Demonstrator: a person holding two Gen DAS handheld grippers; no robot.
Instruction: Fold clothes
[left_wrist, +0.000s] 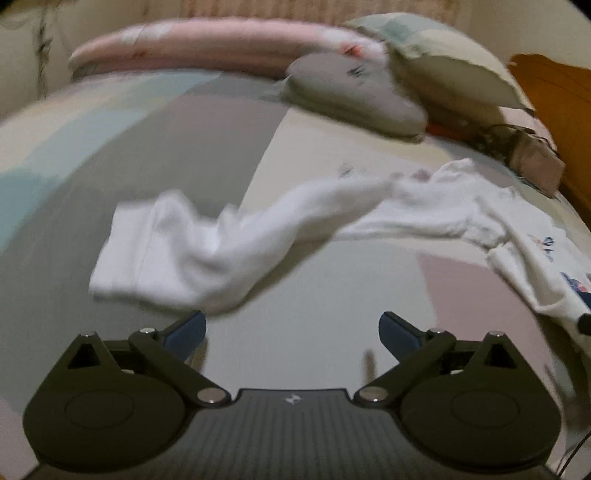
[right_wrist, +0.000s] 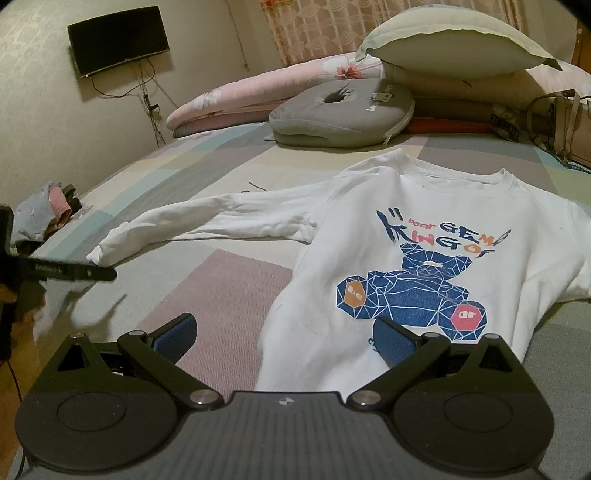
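Right gripper (right_wrist: 283, 334): fingers spread wide, empty, over the sweatshirt's hem. Left gripper (left_wrist: 292, 334): likewise spread, empty, just short of the sleeve cuff. Bed (right_wrist: 221, 295) under a patchwork sheet of pale blocks; wall-mounted screen (right_wrist: 118, 40) well beyond the sweatshirt. White sweatshirt (right_wrist: 424, 206) lies face up, one sleeve (left_wrist: 177, 251) stretched out sideways, rumpled. Blue faceted bear print. Grey ring cushion (right_wrist: 340, 110) beyond its collar.

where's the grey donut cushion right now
In the right wrist view the grey donut cushion lies at the far end of the bed, beyond the white sweatshirt's collar, against the pink bolster.
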